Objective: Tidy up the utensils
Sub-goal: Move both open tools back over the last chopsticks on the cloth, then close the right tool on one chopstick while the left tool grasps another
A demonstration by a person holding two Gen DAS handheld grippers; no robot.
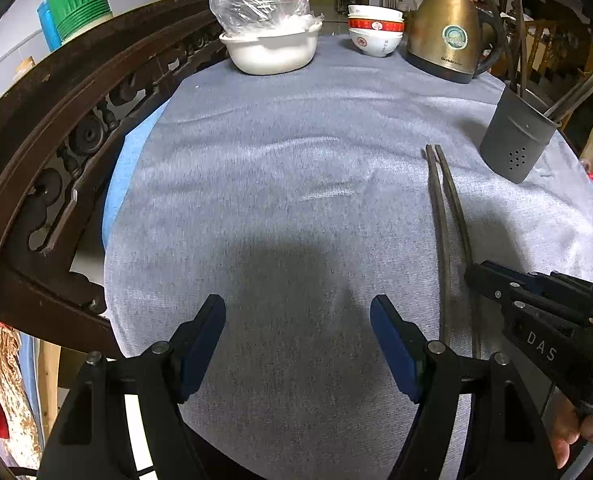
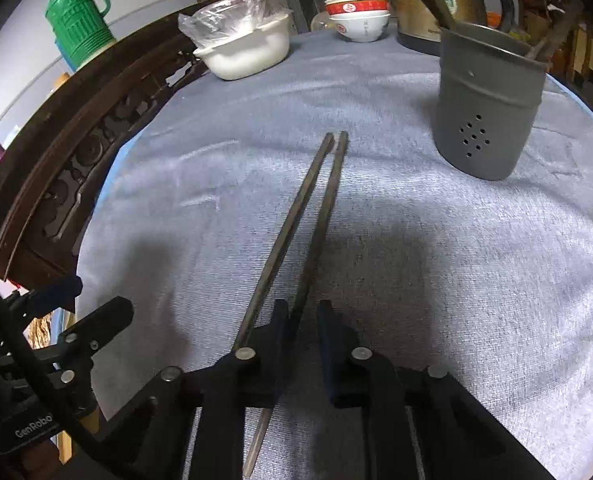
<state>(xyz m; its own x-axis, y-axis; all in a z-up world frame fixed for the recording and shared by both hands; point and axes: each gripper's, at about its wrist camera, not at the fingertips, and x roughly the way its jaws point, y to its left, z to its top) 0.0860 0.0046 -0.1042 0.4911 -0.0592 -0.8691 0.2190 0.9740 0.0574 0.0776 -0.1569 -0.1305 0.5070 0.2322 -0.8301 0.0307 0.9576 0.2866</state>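
Right gripper (image 2: 302, 320) jaws astride slim dark chopsticks (image 2: 296, 232) on nubby grey cloth (image 2: 436, 280).

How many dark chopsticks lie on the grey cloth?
2: the dark chopsticks lie side by side left of the grey perforated holder. Others stand inside it.

1. The left gripper (image 1: 298, 344) hovers low over the cloth, its jaws spread wide, holding nothing.
2. The right gripper (image 2: 302, 320) is low, its jaws narrowed around one chopstick (image 2: 316, 224).
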